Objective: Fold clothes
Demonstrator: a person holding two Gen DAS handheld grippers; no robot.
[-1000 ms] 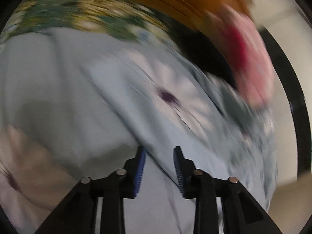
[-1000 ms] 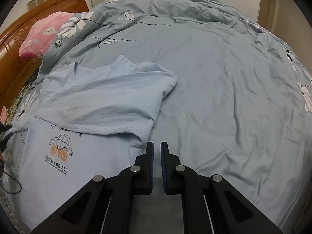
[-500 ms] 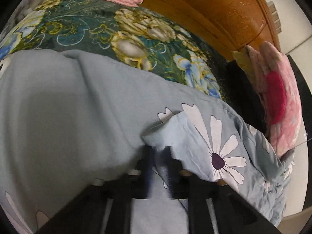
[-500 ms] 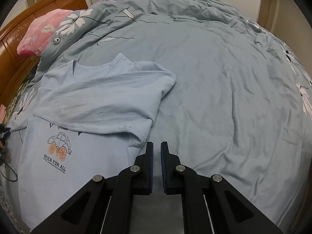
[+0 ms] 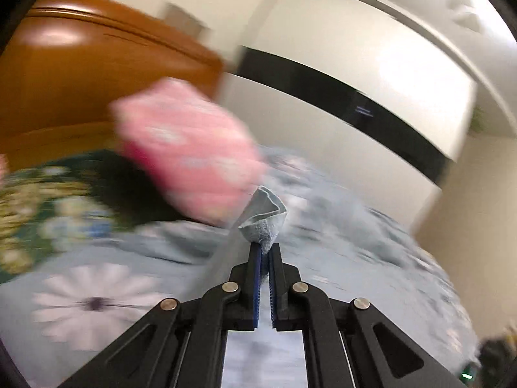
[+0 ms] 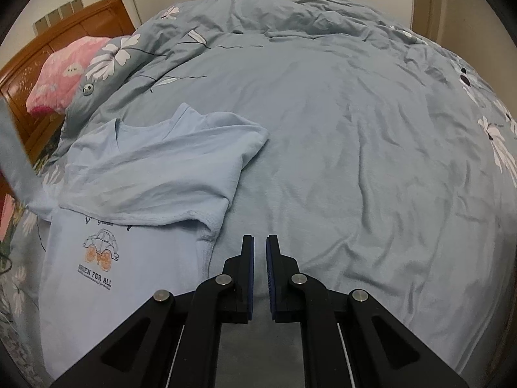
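Note:
A light blue T-shirt [image 6: 155,174] lies on the left part of the bed, its right side folded over the chest above a car print [image 6: 98,255]. My left gripper [image 5: 265,249] is shut on a bunched corner of the T-shirt [image 5: 266,216] and holds it up in the air. In the right wrist view that lifted part shows as a taut strip [image 6: 14,152] rising at the far left. My right gripper [image 6: 260,239] hovers just right of the shirt's side seam, jaws together with nothing between them.
A grey-blue flowered duvet [image 6: 339,129] covers the bed, rumpled at the far side. A pink pillow [image 6: 61,71] leans on the wooden headboard [image 6: 80,22] to the left. A dark green floral sheet [image 5: 38,207] shows beside the duvet.
My left gripper went down onto the shirt's edge, shut on it and swung upward with the fabric. In the right wrist view a strip of cloth now rises at the left. The right gripper barely moved.

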